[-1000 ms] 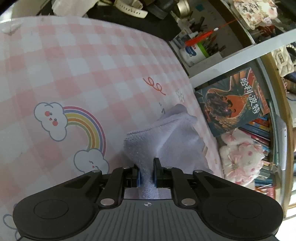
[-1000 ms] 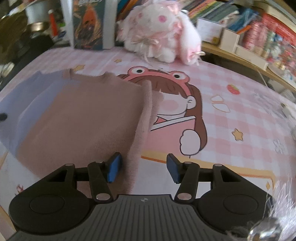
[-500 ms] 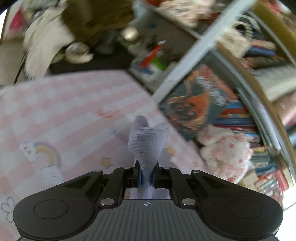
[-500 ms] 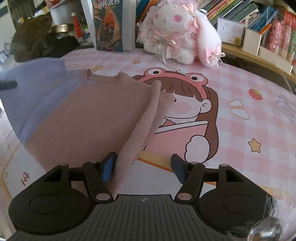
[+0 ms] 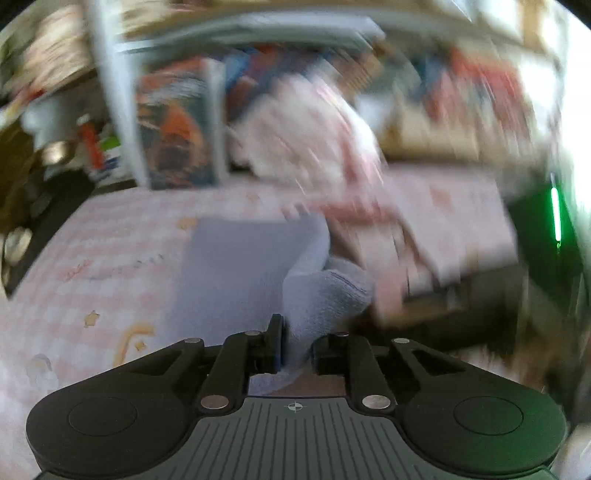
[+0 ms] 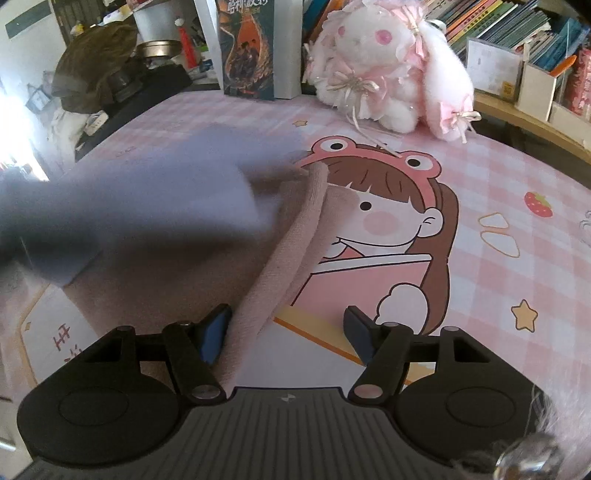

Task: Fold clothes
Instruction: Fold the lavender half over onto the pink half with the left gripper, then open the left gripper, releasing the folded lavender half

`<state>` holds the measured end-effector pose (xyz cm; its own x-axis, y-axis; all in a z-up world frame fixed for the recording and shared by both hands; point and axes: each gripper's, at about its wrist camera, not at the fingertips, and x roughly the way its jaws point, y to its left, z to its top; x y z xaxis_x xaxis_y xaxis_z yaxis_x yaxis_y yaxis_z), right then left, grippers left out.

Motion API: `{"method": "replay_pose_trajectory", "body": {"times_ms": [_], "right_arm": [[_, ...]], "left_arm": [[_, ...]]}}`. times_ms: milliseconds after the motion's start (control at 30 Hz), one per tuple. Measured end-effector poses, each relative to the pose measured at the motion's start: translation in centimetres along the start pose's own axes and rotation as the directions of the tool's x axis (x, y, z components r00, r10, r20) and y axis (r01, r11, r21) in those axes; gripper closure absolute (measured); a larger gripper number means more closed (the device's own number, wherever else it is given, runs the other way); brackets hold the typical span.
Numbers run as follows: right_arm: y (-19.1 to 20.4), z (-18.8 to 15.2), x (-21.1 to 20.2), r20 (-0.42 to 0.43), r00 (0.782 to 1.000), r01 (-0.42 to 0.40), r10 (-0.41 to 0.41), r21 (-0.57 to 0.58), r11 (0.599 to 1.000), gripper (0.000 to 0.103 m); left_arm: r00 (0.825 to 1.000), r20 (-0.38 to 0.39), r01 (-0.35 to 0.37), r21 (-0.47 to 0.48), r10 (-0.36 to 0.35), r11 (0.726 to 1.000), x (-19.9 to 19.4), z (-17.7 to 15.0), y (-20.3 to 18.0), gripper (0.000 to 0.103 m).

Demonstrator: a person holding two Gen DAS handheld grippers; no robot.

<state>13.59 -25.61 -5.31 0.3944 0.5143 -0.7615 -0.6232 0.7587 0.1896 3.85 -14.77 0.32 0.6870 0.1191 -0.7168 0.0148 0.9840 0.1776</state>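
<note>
A two-tone knit garment lies on the pink checked table cover: a beige-pink part with a rolled folded edge and a lavender part, blurred as it swings over the beige. My left gripper is shut on the lavender end and holds it lifted; the left wrist view is heavily blurred. My right gripper is open, low over the table, with the folded beige edge running between its fingers and next to the left blue pad.
A white and pink plush rabbit and a standing book are at the back of the table. Shelves of books are behind. A dark cluttered desk stands at the far left. The cartoon girl print covers the table centre.
My left gripper has swung fast, carrying the lavender end up and over towards the beige part. The right gripper has stayed open and has hardly moved.
</note>
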Motion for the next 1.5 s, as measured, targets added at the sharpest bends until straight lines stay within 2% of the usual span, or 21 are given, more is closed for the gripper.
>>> {"method": "replay_pose_trajectory", "body": {"times_ms": [67, 100, 167, 267, 367, 433, 533, 633, 733, 800, 867, 933, 1067, 1267, 1333, 1400, 1433, 1500], "right_arm": [[-0.5, 0.2, -0.2, -0.008, 1.000, -0.017, 0.017, 0.016, 1.000, 0.038], [-0.8, 0.2, -0.4, -0.010, 1.000, -0.027, 0.027, 0.032, 0.999, 0.038], [-1.4, 0.1, -0.7, -0.012, 0.999, -0.046, 0.047, 0.067, 0.997, 0.038], [-2.1, -0.2, -1.6, -0.011, 0.996, -0.083, 0.085, 0.126, 0.989, 0.038], [-2.9, -0.2, -2.8, 0.010, 0.993, -0.120, 0.120, 0.180, 0.976, 0.038], [-3.7, -0.1, -3.7, 0.033, 0.989, -0.149, 0.145, 0.229, 0.962, 0.038], [-4.8, 0.0, -4.9, 0.072, 0.975, -0.222, 0.210, 0.309, 0.925, 0.037], [-5.3, 0.3, -5.3, 0.083, 0.947, -0.318, 0.309, 0.369, 0.873, 0.035], [-4.5, 0.7, -4.9, 0.075, 0.918, -0.385, 0.389, 0.397, 0.833, 0.035], [-3.8, 0.8, -4.2, 0.070, 0.897, -0.422, 0.437, 0.430, 0.798, 0.035], [-3.2, 0.9, -3.3, 0.066, 0.877, -0.447, 0.477, 0.476, 0.757, 0.034], [-2.7, 0.9, -1.9, 0.058, 0.864, -0.453, 0.501, 0.525, 0.721, 0.034], [-2.5, 1.4, 0.6, 0.061, 0.871, -0.423, 0.487, 0.597, 0.682, 0.034], [-2.9, 2.8, 2.6, 0.173, 0.867, -0.462, 0.466, 0.627, 0.627, 0.035], [-3.5, 3.3, 2.3, 0.237, 0.864, -0.487, 0.445, 0.622, 0.614, 0.048], [-4.1, 4.0, 0.9, 0.333, 0.831, -0.551, 0.445, 0.592, 0.588, 0.048], [-4.4, 4.2, 0.1, 0.393, 0.804, -0.594, 0.446, 0.558, 0.579, 0.048], [-5.1, 4.6, -1.9, 0.492, 0.764, -0.639, 0.417, 0.489, 0.593, 0.048]], "left_arm": [[0.999, -0.017, -0.038, 0.086, 0.040, 0.996, 0.5, -0.9, -1.6, 0.070], [0.999, -0.020, -0.041, 0.102, 0.044, 0.994, 0.6, -1.2, -2.0, 0.067], [0.999, -0.021, -0.034, 0.118, 0.037, 0.992, 0.7, -1.5, -2.7, 0.053], [1.000, -0.019, -0.020, 0.155, 0.024, 0.988, 0.6, -2.1, -3.7, 0.044], [1.000, -0.014, -0.020, 0.195, 0.023, 0.981, 0.2, -2.6, -4.2, 0.044], [1.000, -0.019, 0.018, 0.186, -0.015, 0.982, -0.8, -2.7, -3.9, 0.044], [0.992, 0.001, 0.129, 0.065, -0.129, 0.990, -3.3, -2.3, -1.4, 0.044], [0.974, 0.086, 0.216, -0.103, -0.207, 0.971, -5.9, -1.9, 2.3, 0.044], [0.971, 0.170, 0.205, -0.247, -0.166, 0.947, -7.0, -1.3, 6.0, 0.044], [0.982, 0.163, 0.139, -0.293, -0.093, 0.946, -6.1, -1.1, 7.4, 0.046], [0.993, 0.108, 0.066, -0.274, -0.037, 0.959, -4.0, -1.2, 7.4, 0.051], [0.997, 0.053, 0.061, -0.225, -0.050, 0.973, -1.9, -1.8, 6.5, 0.057], [0.998, -0.013, 0.054, -0.126, -0.056, 0.991, 0.7, -3.5, 4.3, 0.057], [0.997, -0.004, 0.076, -0.105, -0.076, 0.992, 0.4, -4.6, 4.0, 0.057], [0.996, -0.004, 0.084, -0.092, -0.085, 0.992, 0.3, -4.5, 4.1, 0.056], [0.996, -0.005, 0.087, -0.091, -0.088, 0.992, 0.4, -4.4, 4.2, 0.055], [0.996, -0.007, 0.086, -0.091, -0.087, 0.992, 0.5, -4.4, 4.2, 0.054], [0.996, -0.012, 0.084, -0.087, -0.085, 0.993, 0.7, -4.4, 4.1, 0.053]]}}
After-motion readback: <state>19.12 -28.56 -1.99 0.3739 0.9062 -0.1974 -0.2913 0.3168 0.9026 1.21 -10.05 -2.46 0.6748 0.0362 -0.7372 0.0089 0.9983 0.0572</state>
